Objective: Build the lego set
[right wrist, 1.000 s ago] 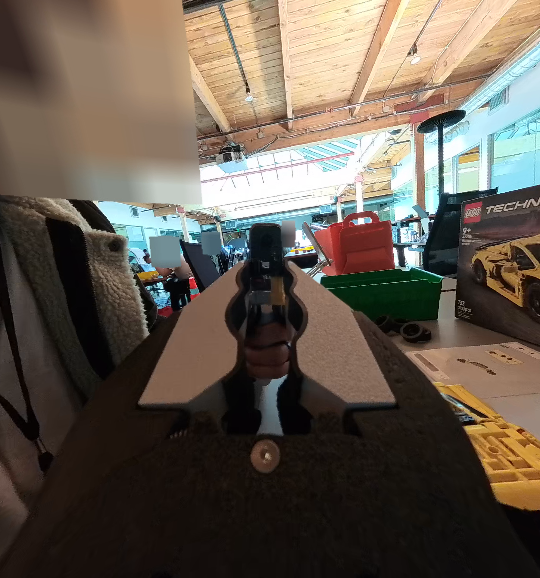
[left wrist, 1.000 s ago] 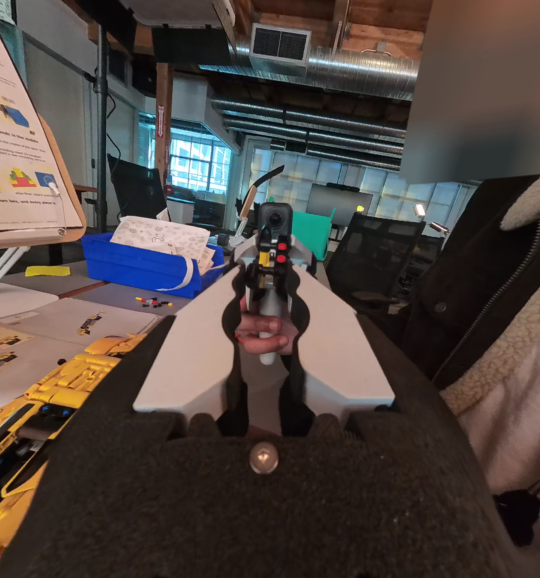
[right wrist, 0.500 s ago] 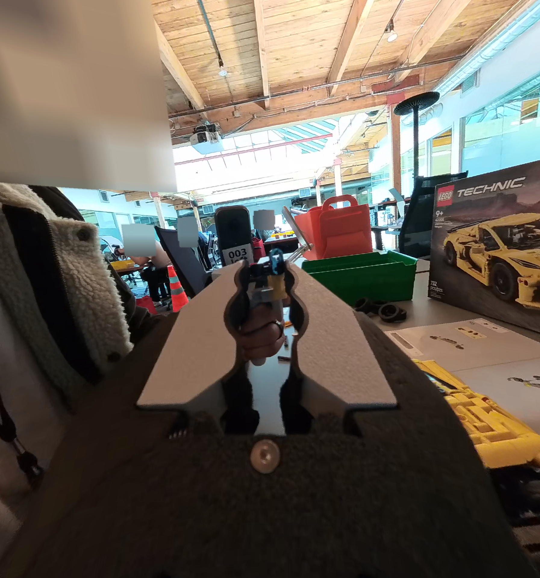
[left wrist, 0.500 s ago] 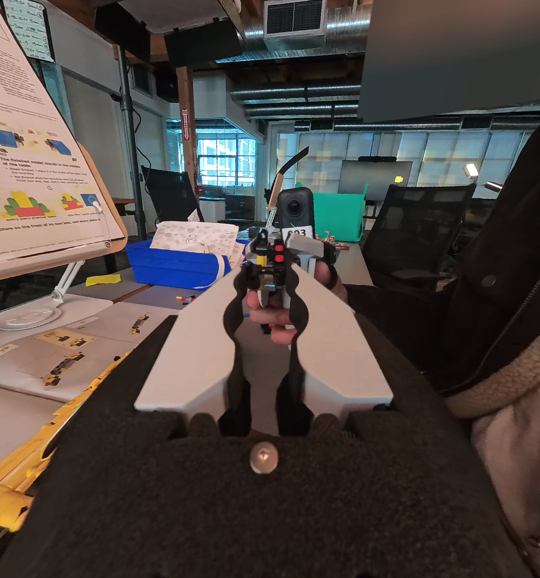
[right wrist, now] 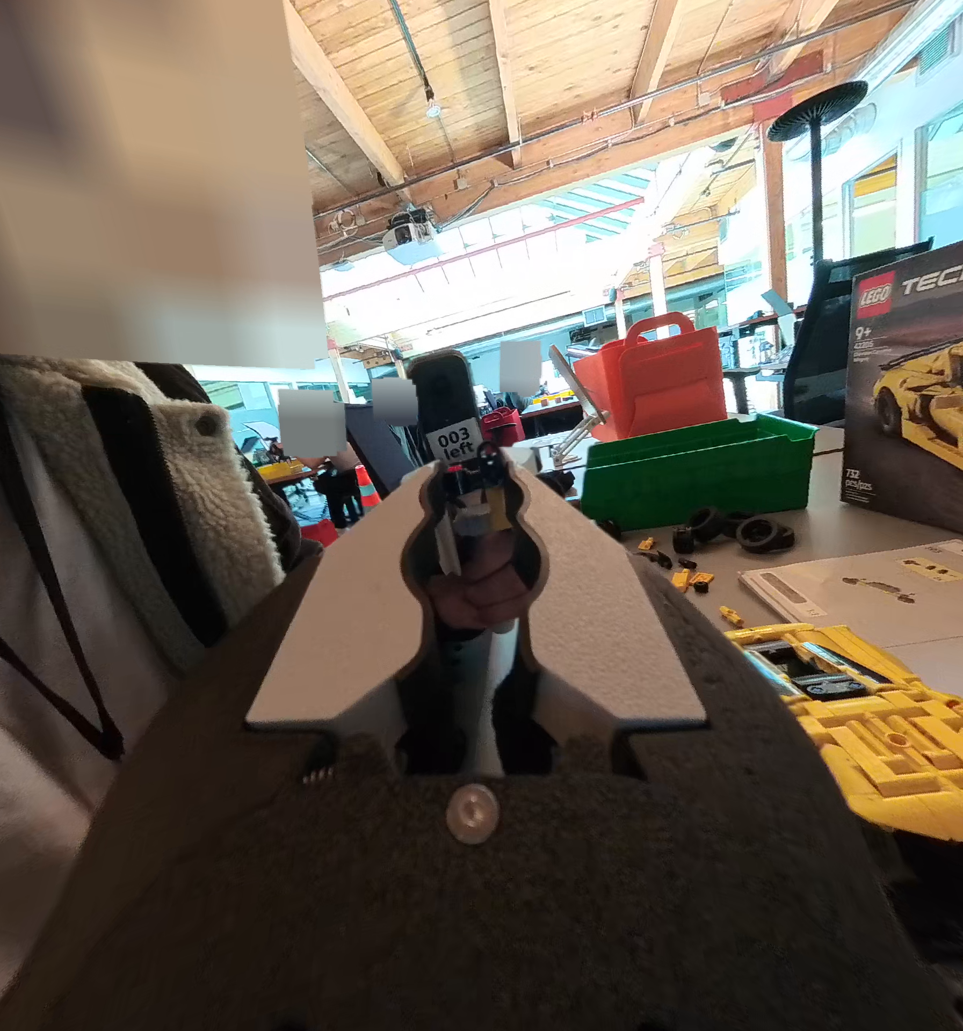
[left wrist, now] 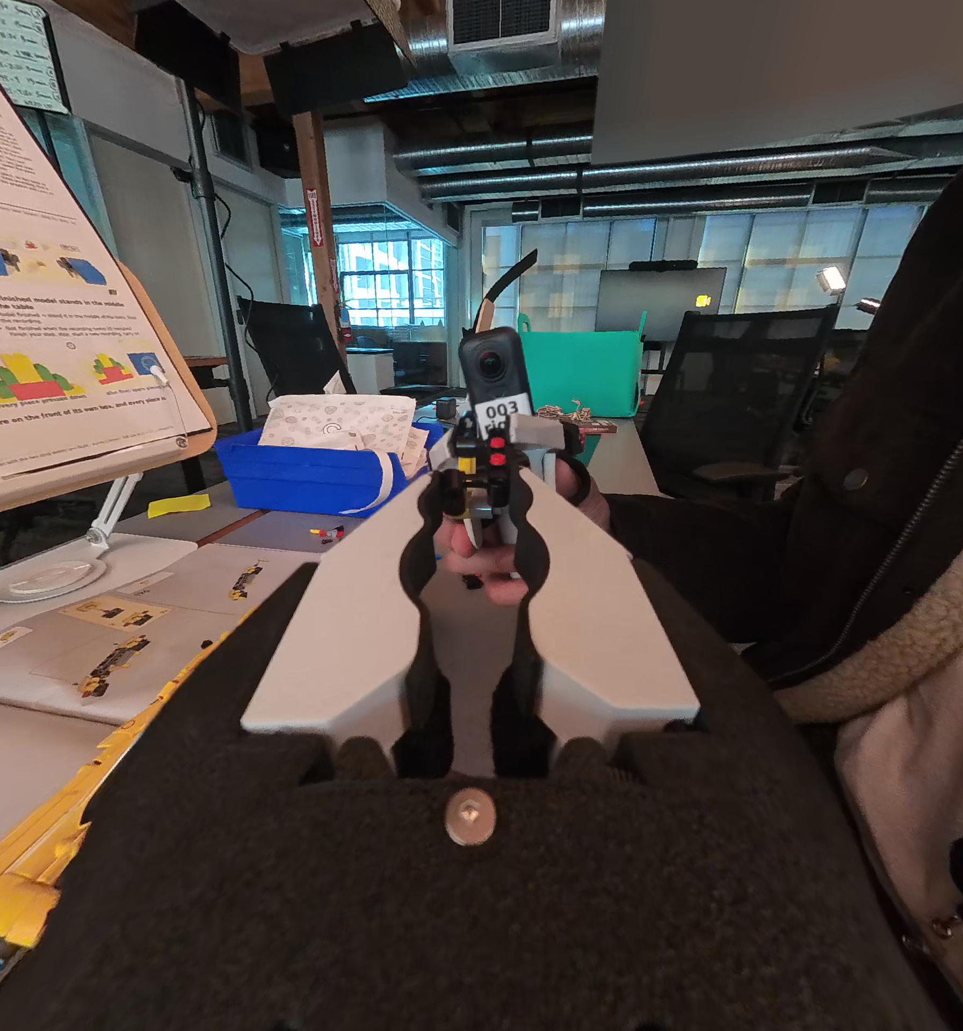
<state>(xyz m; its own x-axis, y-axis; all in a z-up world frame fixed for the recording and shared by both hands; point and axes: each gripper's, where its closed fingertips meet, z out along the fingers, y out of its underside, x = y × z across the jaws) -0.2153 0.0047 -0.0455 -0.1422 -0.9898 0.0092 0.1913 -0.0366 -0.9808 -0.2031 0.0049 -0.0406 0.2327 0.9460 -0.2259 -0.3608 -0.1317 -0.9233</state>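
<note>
- Left gripper (left wrist: 474,491), frame ctr of left wrist view, is raised above the table (left wrist: 278,535) and aimed level at the other tool; fingers closed in on a small lego sub-assembly (left wrist: 476,474) at the tips.
- Right gripper (right wrist: 473,491), ctr of right wrist view, faces back at it; tips pinch the same piece from the opposite side.
- Sub-assembly is black/yellow/grey w/ 2 red pins, long axis approx. vertical, held mid-air between both tools.
- A hand (left wrist: 484,563) shows behind the tips, wrapped round the other tool's handle.
- Yellow lego car (right wrist: 869,736), lower right of right wrist view, lies flat on table, long axis running away into the frame.
- Bins: 1 blue (left wrist: 311,474) mid-left, 1 green (right wrist: 696,474) right of ctr.
- Black tyres (right wrist: 747,533) in a loose pile by the green bin; count unclear.
- 1 set box (right wrist: 925,390) stands upright, right edge.
</note>
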